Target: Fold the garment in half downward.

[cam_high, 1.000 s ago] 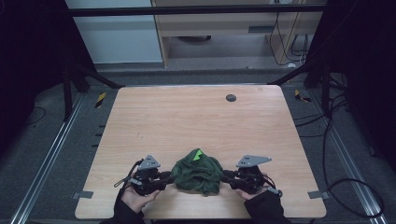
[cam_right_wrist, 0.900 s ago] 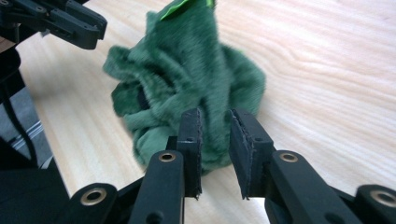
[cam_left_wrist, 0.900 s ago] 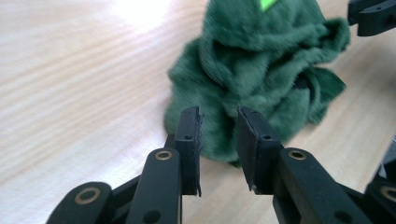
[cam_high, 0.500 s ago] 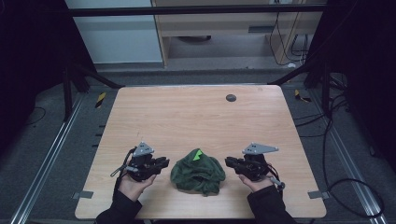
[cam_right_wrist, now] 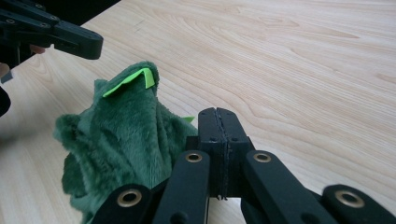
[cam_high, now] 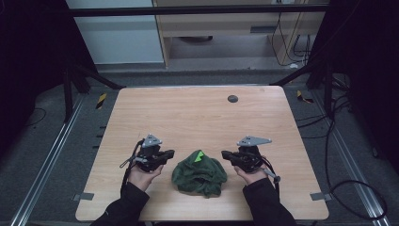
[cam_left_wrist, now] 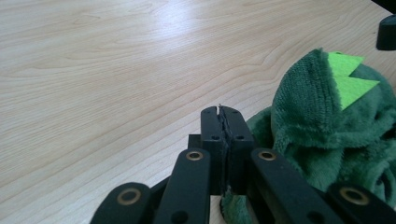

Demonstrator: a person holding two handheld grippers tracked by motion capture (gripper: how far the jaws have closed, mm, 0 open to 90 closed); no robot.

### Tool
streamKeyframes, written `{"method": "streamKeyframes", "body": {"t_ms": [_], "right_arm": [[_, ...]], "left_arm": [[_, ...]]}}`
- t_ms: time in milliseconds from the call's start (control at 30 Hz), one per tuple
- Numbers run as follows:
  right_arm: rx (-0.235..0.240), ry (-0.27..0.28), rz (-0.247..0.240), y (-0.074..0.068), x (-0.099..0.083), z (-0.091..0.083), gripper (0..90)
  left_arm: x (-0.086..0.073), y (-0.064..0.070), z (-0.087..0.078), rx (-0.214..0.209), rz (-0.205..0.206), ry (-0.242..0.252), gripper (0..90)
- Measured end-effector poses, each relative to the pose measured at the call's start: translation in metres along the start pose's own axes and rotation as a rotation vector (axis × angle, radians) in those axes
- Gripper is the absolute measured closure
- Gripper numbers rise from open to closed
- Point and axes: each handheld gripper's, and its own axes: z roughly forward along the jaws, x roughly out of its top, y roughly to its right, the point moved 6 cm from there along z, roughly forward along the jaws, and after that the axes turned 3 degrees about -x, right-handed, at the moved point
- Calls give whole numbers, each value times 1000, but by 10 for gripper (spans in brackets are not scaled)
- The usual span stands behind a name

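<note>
We found the green plush garment [cam_high: 198, 173] crumpled at the table's [cam_high: 197, 113] near edge. Left gripper [cam_high: 165, 155] and right gripper [cam_high: 227, 154] flanked it, apart from it, jaws pressed together, empty. Judged: between grasps; next needs jaws opened onto an edge.

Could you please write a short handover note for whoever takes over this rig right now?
Left gripper: jaws shut, holding nothing, just left of the green plush garment.
Right gripper: jaws shut, holding nothing, just right of it.
Garment: crumpled in a heap near the front edge of the table, bright green spikes on top.
Done: nothing visibly sorted.
Left: probably grasp and spread or fold the garment.
</note>
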Motion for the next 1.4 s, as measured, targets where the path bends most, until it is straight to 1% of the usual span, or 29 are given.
{"method": "streamKeyframes", "body": {"t_ms": [167, 300, 333, 400, 533, 600, 667, 833, 900, 933, 1067, 1100, 1133, 1267, 1367, 1400], "right_arm": [[12, -20, -9, -3, 1, 16, 900], [20, -42, -8, -6, -2, 24, 900], [20, -42, -16, -6, -2, 26, 900], [27, -54, -10, -7, -4, 29, 900], [41, -71, -20, -11, -9, 34, 900], [49, -77, -32, -13, -10, 35, 900], [63, -81, -31, -16, -11, 34, 900], [78, -90, -34, -21, -13, 33, 899], [83, -88, -40, -23, -13, 31, 898], [86, -84, -40, -24, -13, 30, 898], [103, -72, -45, -29, -14, 24, 897], [107, -69, -53, -30, -14, 22, 897], [106, -71, -49, -31, -15, 21, 897], [120, -63, -61, -36, -15, 18, 897], [128, -62, -63, -39, -17, 15, 897], [135, -62, -63, -40, -18, 13, 896]], "left_arm": [[0, 2, 13, -18, 9, -23, 898], [-2, 4, 23, -36, 6, -38, 898], [-2, 5, 25, -42, 7, -42, 898], [-4, 7, 30, -57, 8, -54, 898], [-8, 14, 35, -85, 35, -73, 898], [-8, 15, 34, -94, 35, -69, 898], [-8, 16, 32, -105, 38, -70, 898], [-11, 20, 28, -136, 50, -74, 898], [-12, 22, 25, -145, 59, -74, 898], [-13, 24, 24, -148, 54, -70, 898], [-15, 30, 19, -171, 67, -69, 898], [-16, 32, 18, -176, 67, -70, 898], [-16, 34, 17, -181, 74, -72, 898], [-19, 40, 10, -189, 89, -66, 898], [-20, 44, 6, -197, 90, -60, 898], [-21, 45, 5, -202, 101, -70, 898]]}}
